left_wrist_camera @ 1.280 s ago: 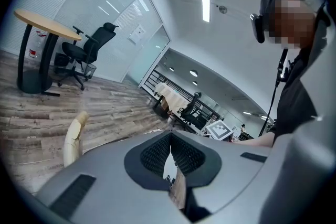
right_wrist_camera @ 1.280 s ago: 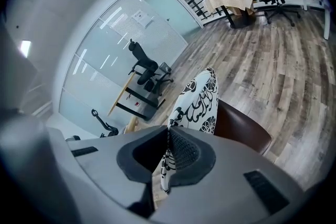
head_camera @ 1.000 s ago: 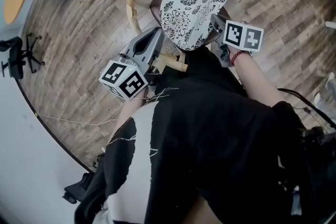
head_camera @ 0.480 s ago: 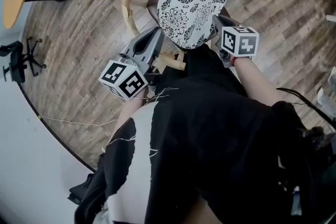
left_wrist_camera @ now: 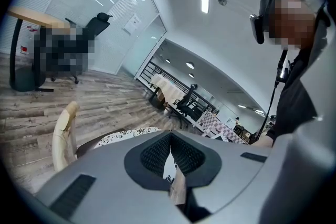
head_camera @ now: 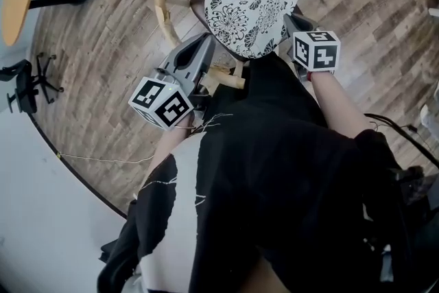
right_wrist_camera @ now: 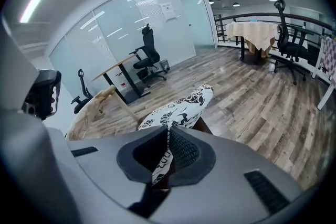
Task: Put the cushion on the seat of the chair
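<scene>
Clamped on cushion point(head_camera: 254, 7) edges w/ L gripper point(left_wrist_camera: 170, 168) & R gripper point(right_wrist_camera: 164, 157); prob. light, soft, floppy, so grip opposite rims.

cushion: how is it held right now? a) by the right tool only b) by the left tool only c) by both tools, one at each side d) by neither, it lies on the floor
c: the left tool and the right tool are each shut on the patterned fabric of the cushion, one at either side of it.
</scene>
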### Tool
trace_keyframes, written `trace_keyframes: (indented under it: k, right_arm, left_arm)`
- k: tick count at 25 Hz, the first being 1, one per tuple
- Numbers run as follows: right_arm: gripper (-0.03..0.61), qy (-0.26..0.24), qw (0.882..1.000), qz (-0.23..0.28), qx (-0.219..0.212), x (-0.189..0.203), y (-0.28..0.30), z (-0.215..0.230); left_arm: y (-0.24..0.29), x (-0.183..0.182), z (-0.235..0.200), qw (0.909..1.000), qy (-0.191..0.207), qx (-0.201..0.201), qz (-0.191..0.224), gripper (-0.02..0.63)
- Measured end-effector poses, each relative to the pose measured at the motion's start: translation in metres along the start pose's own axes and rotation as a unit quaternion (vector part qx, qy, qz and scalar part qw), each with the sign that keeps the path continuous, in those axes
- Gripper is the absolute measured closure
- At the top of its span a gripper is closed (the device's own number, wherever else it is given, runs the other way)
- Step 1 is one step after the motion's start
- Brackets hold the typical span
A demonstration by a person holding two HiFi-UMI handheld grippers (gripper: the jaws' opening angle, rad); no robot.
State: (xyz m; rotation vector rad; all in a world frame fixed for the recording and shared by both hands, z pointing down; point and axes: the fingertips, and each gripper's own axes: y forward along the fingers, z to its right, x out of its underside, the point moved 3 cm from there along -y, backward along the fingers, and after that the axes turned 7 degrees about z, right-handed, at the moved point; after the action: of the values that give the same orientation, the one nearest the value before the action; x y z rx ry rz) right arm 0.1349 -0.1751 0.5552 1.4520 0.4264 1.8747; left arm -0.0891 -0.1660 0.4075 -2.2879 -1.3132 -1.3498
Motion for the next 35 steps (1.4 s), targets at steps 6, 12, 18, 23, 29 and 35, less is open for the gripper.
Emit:
trace_keyframes:
  k: [6,12,18,23,29,35]
  right_arm:
    - [0.558,-0.011,1.0,0.011,0.012,0.008,0.006,0.007]
    - [0.558,0.002,0.999,0.021,0.04,0.02,0.009,0.02]
    - [0.558,0.015,0.997,0.024,0.069,0.032,0.011,0.038]
    - [0.558,0.031,0.996,0.018,0.084,0.046,0.009,0.042]
    - [0.558,0.044,0.994,-0.001,0.096,0.062,0.01,0.049]
    - [0.558,0.047,0.993,-0.018,0.104,0.067,0.017,0.057]
  left_arm:
    - [-0.003,0.008,-0.007,0.9998,0.001,0.005,-0.021,0.6]
    - [-0.007,0.019,-0.018,0.999,-0.001,0.01,-0.043,0.6]
    - [-0.006,0.027,-0.027,0.9982,-0.003,0.02,-0.057,0.6]
    - [0.0,0.031,-0.032,0.9973,-0.008,0.032,-0.066,0.6]
    - [0.008,0.031,-0.034,0.9966,-0.012,0.04,-0.072,0.6]
    - [0.012,0.027,-0.04,0.9967,-0.012,0.034,-0.073,0.6]
